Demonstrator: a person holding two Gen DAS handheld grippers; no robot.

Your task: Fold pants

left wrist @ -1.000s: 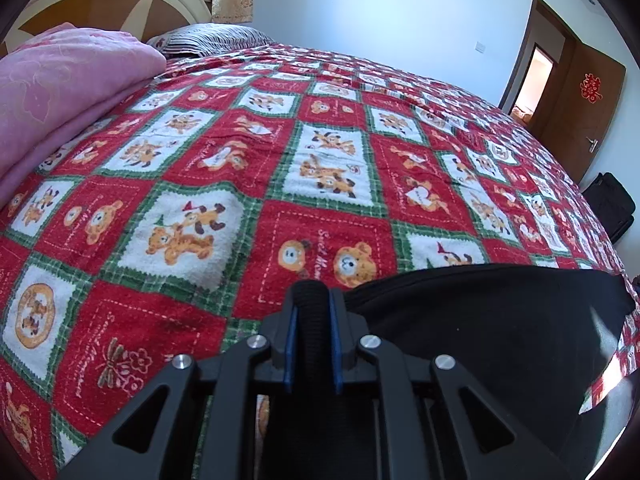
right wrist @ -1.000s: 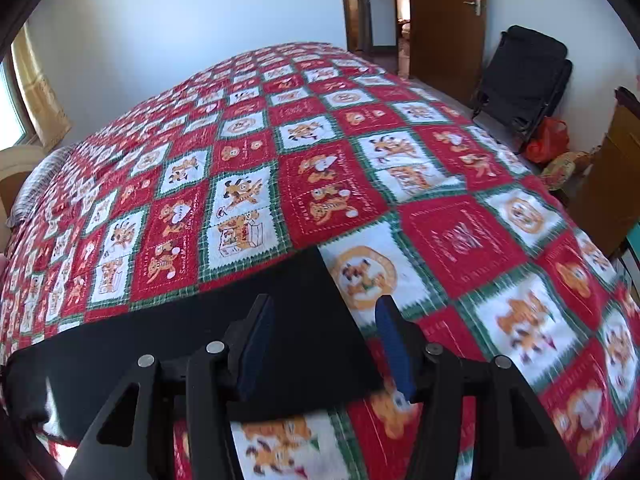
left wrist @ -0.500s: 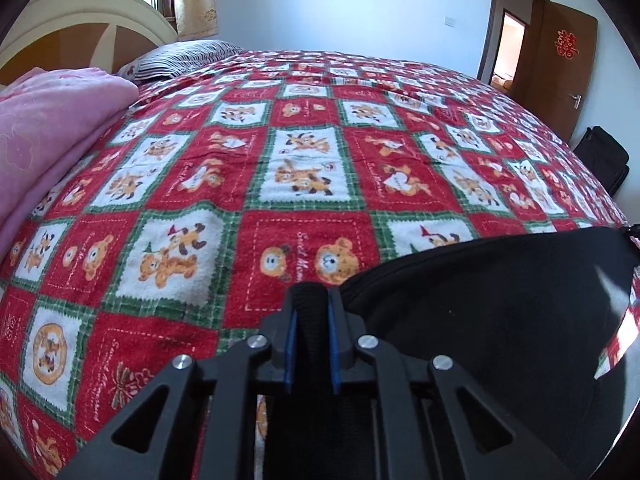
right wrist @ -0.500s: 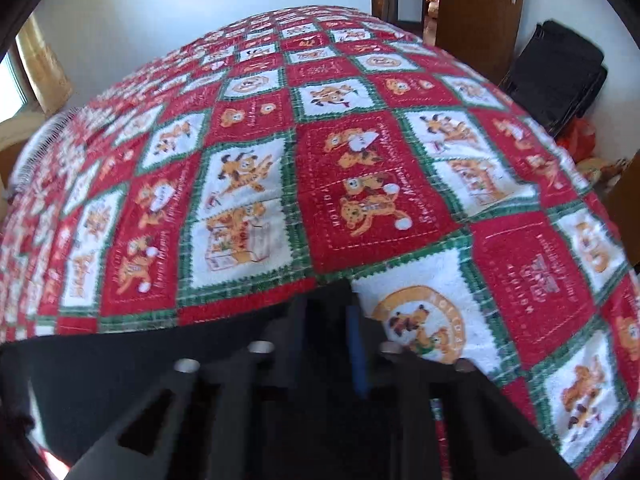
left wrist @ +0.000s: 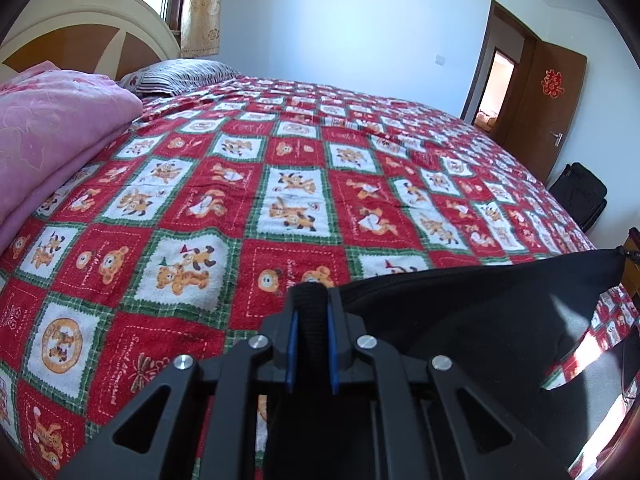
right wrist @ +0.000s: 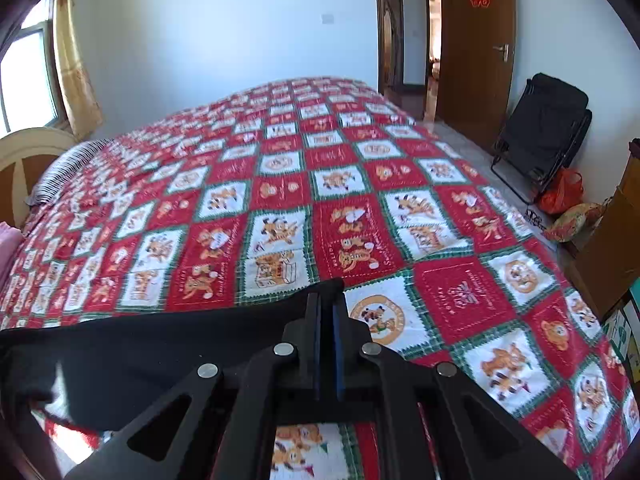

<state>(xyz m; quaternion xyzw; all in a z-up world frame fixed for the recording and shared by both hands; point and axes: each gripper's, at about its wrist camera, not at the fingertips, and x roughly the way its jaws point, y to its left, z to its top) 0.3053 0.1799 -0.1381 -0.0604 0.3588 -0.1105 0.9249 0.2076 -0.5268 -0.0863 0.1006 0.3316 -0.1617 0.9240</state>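
Observation:
Black pants (left wrist: 480,312) hang stretched between my two grippers, lifted above the red patchwork bedspread (left wrist: 280,184). My left gripper (left wrist: 311,300) is shut on a bunched edge of the pants, which spread to its right. My right gripper (right wrist: 326,308) is shut on the other corner of the pants (right wrist: 160,348), which spread to its left. The lower part of the pants is hidden below both views.
A pink quilt (left wrist: 48,140) and a striped pillow (left wrist: 176,74) lie by the headboard. The bedspread (right wrist: 320,184) covers the whole bed. A folded black chair (right wrist: 544,132), a red bag (right wrist: 560,192) and a brown door (right wrist: 476,52) stand on the right.
My right gripper, open a second ago, has shut on the pants' corner. Both grippers have risen with the pants, so more of the room shows.

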